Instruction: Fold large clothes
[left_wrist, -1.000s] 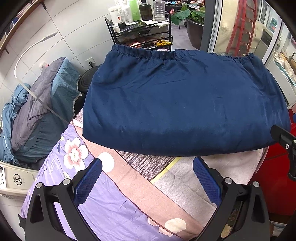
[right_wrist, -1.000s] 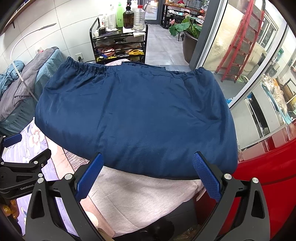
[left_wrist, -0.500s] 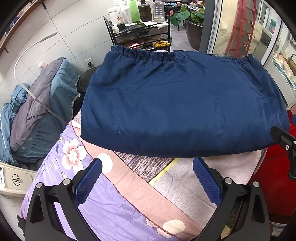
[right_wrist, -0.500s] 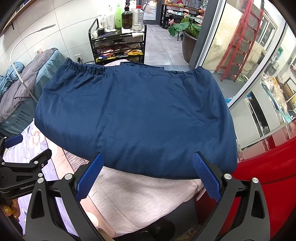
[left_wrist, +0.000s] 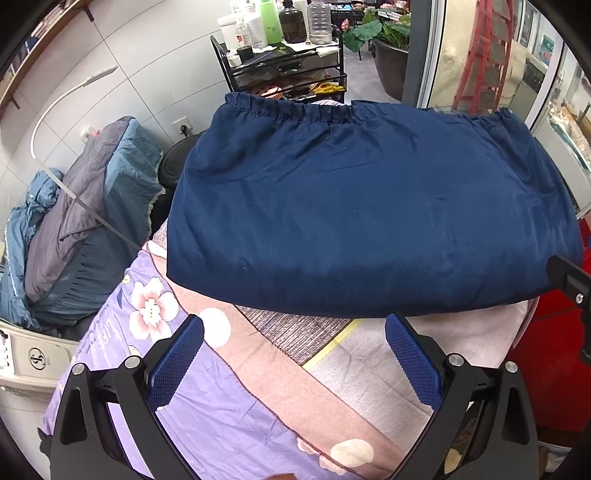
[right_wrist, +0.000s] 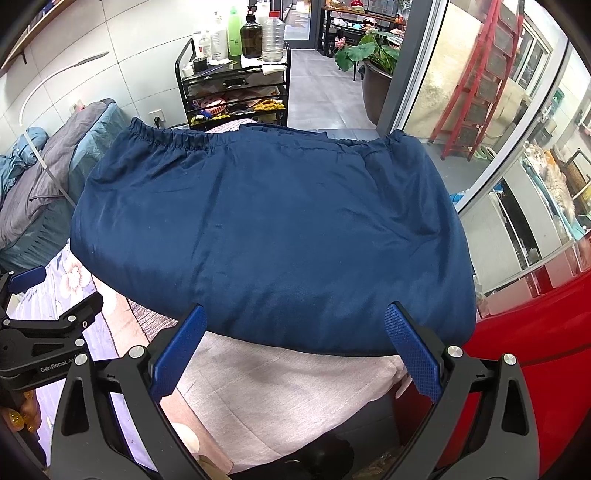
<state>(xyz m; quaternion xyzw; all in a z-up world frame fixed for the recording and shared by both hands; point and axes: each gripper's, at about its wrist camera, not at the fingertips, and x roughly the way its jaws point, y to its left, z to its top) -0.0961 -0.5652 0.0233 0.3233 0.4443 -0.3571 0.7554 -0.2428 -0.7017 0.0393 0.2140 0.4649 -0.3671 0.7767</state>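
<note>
Patchwork-covered table (left_wrist: 369, 373) with a folded navy garment (left_wrist: 369, 221) on its far half, both grippers held just short of it.

Nearest, the left gripper (left_wrist: 293, 347) has its blue-padded fingers spread wide and empty above the purple floral and pink cloth at the near edge; the right gripper (right_wrist: 295, 332), equally spread and empty, sits over the pale pink patch at the near right corner, its fingertips reaching the garment's near fold. The garment lies flat, its gathered elastic hem along the table's far edge. Off the left edge sits a heap of grey-blue bedding (left_wrist: 81, 221); beyond the far edge stands a black cart (right_wrist: 236, 85) of bottles, with a red ladder (right_wrist: 480, 81) farther right.
</note>
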